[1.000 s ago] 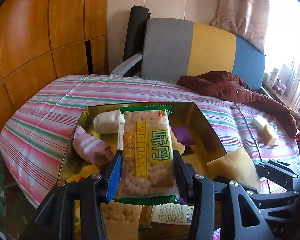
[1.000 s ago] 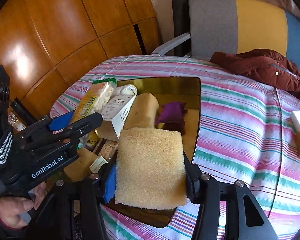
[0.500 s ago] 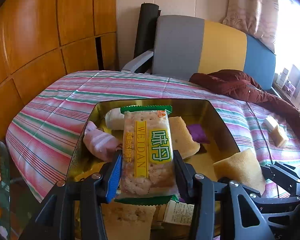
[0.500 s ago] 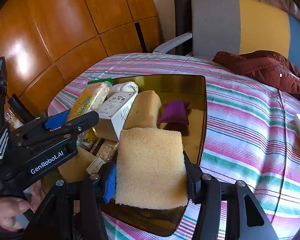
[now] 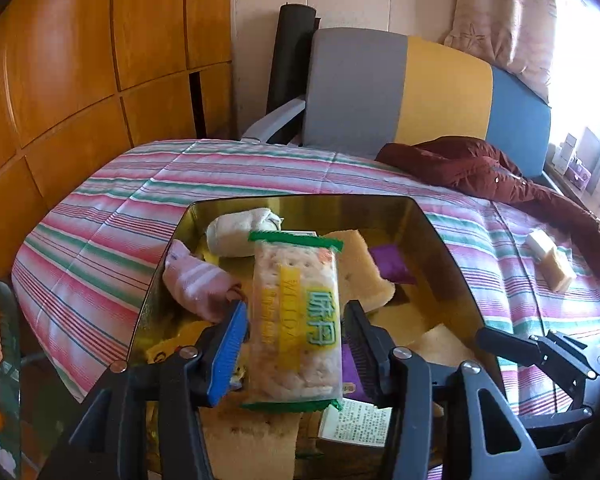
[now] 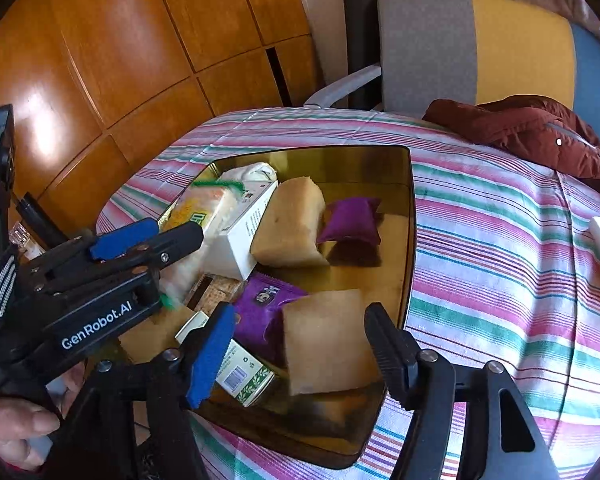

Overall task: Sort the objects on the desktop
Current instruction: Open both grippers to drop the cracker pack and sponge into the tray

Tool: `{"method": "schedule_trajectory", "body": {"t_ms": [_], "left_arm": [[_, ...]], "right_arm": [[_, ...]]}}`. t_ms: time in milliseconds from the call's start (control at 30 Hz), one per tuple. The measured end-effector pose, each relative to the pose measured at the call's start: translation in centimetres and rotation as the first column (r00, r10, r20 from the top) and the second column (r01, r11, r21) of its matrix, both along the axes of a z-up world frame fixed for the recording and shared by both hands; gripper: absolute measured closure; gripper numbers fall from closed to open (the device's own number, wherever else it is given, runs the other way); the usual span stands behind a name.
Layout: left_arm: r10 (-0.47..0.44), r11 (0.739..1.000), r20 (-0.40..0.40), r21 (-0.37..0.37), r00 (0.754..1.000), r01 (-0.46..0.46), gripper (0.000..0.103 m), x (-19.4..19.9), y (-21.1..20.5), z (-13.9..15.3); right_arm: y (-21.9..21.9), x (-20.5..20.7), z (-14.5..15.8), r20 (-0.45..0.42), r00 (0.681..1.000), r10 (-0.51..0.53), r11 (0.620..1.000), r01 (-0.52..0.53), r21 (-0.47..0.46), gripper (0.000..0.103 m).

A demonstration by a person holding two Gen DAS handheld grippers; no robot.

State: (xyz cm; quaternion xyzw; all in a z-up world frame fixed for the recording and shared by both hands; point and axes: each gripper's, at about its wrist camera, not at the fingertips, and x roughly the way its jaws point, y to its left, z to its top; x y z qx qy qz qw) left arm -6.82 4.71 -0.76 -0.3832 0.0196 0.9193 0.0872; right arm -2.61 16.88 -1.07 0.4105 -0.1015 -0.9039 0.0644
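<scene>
A gold metal tray [image 5: 440,236] [image 6: 408,216] on the striped cloth holds several items. My left gripper [image 5: 296,320] has opened; the WEIDAN cracker pack [image 5: 296,312] sits loose between its fingers, over the tray. It also shows in the right wrist view [image 6: 204,208]. My right gripper [image 6: 300,340] is open above the tray's near edge; the yellow sponge [image 6: 326,344] lies free between its fingers in the tray. The tray also holds a white box [image 6: 244,236], another sponge [image 6: 290,224], a purple pouch [image 6: 352,220], a purple packet [image 6: 260,304], a pink sock [image 5: 198,284] and a white sock [image 5: 240,228].
A sponge with a white block [image 5: 550,260] lies on the cloth right of the tray. A dark red jacket [image 5: 484,172] lies at the table's back right. A grey, yellow and blue chair [image 5: 420,92] stands behind. Wooden panels line the left wall.
Both grippers opened. The right one let go of the yellow sponge, which dropped into the tray. The left one loosened from the cracker pack, which tilted and sank.
</scene>
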Motion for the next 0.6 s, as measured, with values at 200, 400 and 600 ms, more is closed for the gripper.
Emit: {"method": "schedule_trajectory", "body": {"t_ms": [200, 400, 600], "left_arm": [[-0.010, 1.000, -0.001, 0.007, 1.000, 0.010, 0.042, 0.4, 0.5, 0.4], [-0.020, 1.000, -0.013, 0.005, 1.000, 0.020, 0.042, 1.1, 0.9, 1.0], [-0.032, 0.999, -0.022, 0.002, 0.999, 0.032, 0.042, 2.0, 1.5, 1.6]], "right_arm": [[0.6, 1.2, 0.5, -0.015, 0.999, -0.032, 0.999, 0.031, -0.005, 0.030], [2.1, 2.7, 1.2, -0.032, 0.995, -0.094, 0.996, 0.094, -0.008, 0.023], [4.5, 4.1, 1.9, -0.057, 0.979, -0.195, 0.981, 0.196, 0.012, 0.009]]}}
